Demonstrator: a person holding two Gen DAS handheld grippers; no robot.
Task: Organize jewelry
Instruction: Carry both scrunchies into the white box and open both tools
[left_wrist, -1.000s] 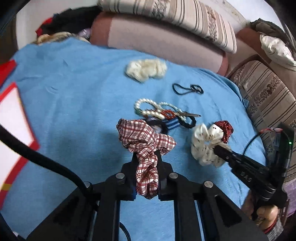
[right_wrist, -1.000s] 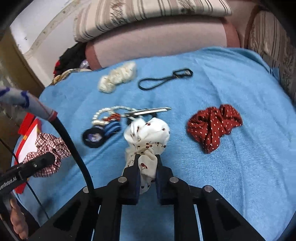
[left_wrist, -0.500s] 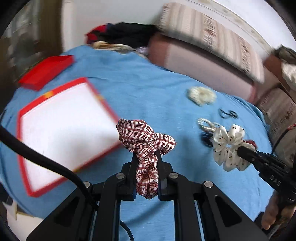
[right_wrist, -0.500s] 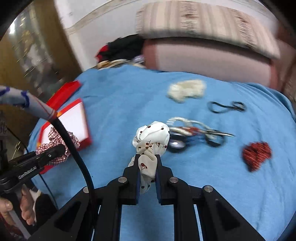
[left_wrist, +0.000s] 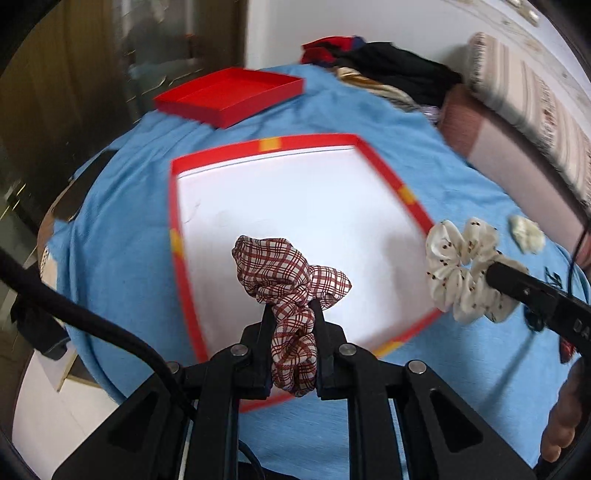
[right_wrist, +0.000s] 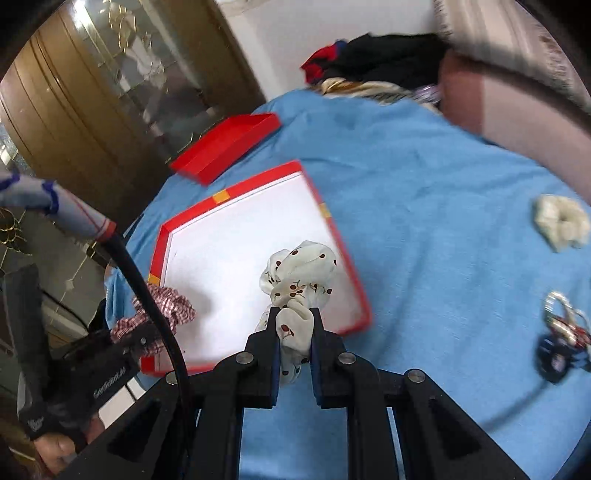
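Whereas a second ago the loose pile of accessories filled both views, the large flat red-rimmed box with a white floor (left_wrist: 295, 229) is now centred in them, so both scrunchies have been carried leftward across the blue bedspread (left_wrist: 424, 158) toward it. From this it is judged that the pick-up stage is finished for these two pieces and that release into the box is the step at hand.

The red-and-white plaid fabric scrunchie (left_wrist: 291, 284) is clamped between the closed fingers of the left hand-held gripper (left_wrist: 291, 314) and is held above the near part of the white floor, not yet set down. It is crumpled into a soft puff above the fingers, with a gathered tail hanging down between them.

The cream fabric scrunchie printed with small dark-red cherries (right_wrist: 299, 280) is pinched likewise by the closed right hand-held gripper (right_wrist: 295, 321) and is seen over the box's near right corner; whether it hangs inside the rim cannot be told for certain.

The matching shallow red box lid (left_wrist: 232, 96) lies beyond the box, at the bed's far left. A fluffy cream scrunchie (right_wrist: 561, 221) and a tangle of beaded and dark-blue pieces (right_wrist: 561, 339) remain on the bedspread to the right, well apart from the box, so much of the sorting is judged undone.
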